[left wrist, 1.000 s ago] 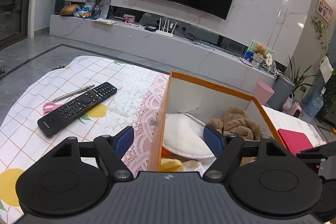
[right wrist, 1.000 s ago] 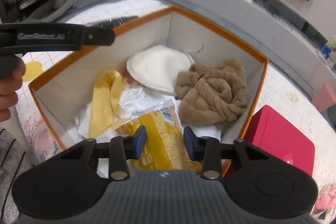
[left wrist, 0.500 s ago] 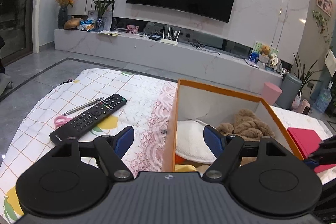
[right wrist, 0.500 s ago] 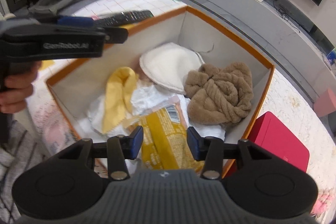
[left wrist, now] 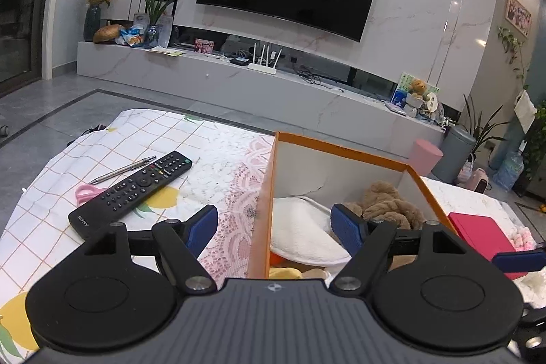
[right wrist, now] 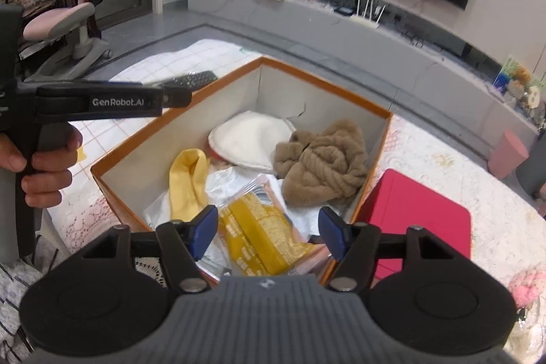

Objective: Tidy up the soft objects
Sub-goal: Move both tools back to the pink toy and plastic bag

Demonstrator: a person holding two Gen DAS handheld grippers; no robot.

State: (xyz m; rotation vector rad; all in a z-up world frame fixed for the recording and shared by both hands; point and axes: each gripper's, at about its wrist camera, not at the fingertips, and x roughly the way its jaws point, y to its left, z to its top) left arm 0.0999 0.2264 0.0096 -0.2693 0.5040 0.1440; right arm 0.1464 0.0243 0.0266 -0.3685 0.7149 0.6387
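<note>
- Left wrist view: left gripper (left wrist: 274, 225) released, jaws wide apart and holding nothing, straddling the left wall of the orange-rimmed white cardboard box (left wrist: 267, 186). In the box lay a round white padded cushion (left wrist: 300, 229) and, beside it, a brown knitted cloth bundle (left wrist: 387, 202). A black Sony remote (left wrist: 131, 191) lay on the checked tablecloth (left wrist: 143, 133), left of the box.
- Right wrist view: right gripper (right wrist: 268, 232) released, empty, above the box's near edge, over a yellow snack packet (right wrist: 262, 234). A yellow cloth strip (right wrist: 187, 185) lay left of the packet. A red flat case (right wrist: 419, 214) lay just right of the box.
</note>
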